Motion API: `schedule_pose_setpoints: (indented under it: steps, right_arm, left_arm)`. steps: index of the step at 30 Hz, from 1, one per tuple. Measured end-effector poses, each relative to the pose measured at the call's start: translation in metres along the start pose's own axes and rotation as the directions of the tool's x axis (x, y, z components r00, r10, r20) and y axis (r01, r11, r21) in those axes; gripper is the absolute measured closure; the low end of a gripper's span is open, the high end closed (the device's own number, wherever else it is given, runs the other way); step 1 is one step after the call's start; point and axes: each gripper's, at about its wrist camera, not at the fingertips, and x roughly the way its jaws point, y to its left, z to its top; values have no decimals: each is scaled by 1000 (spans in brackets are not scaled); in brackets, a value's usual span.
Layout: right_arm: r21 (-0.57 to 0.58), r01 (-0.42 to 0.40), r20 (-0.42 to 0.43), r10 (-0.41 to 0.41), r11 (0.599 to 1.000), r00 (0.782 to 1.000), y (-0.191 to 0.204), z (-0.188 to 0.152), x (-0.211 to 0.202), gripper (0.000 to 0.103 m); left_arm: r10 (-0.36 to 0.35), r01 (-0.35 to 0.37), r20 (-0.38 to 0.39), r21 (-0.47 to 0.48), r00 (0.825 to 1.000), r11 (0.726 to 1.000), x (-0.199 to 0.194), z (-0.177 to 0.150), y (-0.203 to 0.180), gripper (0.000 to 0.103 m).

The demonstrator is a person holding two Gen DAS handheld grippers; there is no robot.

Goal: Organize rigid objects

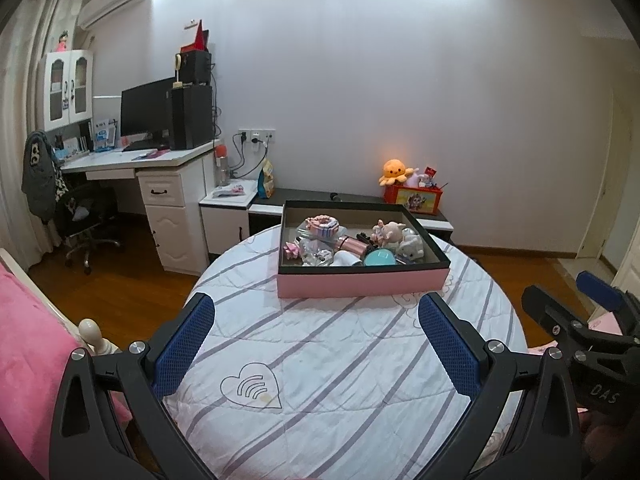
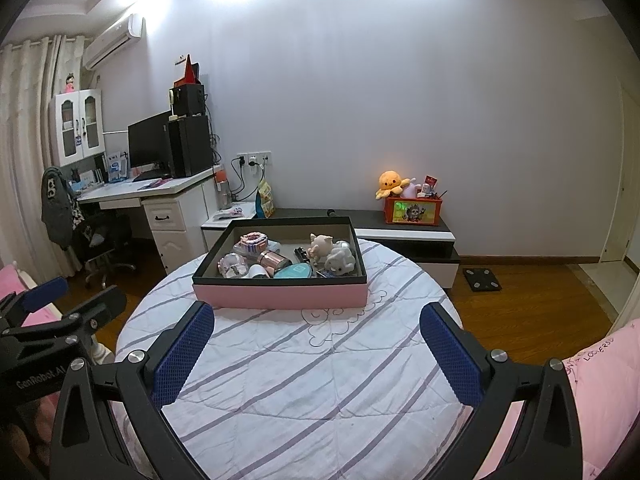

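Pink-sided, the box (image 1: 362, 280) sat mid-bed (image 1: 320, 360) holding the jumbled trinkets (image 1: 352, 246); both the left gripper (image 1: 316, 344) and right gripper (image 2: 316, 346) hung wide open and empty, so approaching slowly from above seemed wisest.

1. A home bedroom: a bed with a striped quilt (image 1: 320, 360) and pink bedding (image 1: 28, 340).
2. A white desk (image 1: 160, 160) with a monitor (image 1: 146, 108) stands against the wall, under an air conditioner (image 1: 112, 0).
3. Plush toys (image 2: 390, 184) sit on a low cabinet (image 2: 404, 234).

Right claw (image 2: 316, 352) spread wide above striped bedspread (image 2: 320, 380), pink box (image 2: 280, 296) of trinkets beyond, apart
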Motion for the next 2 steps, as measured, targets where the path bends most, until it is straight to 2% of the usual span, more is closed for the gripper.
schedule_pose_setpoints:
  steps: [2]
  right_arm:
    - [1, 3, -5, -3, 1000, 1000, -1, 1, 3, 0]
  left_arm:
    - [-7, 7, 0, -5, 1000, 1000, 2, 2, 1, 0]
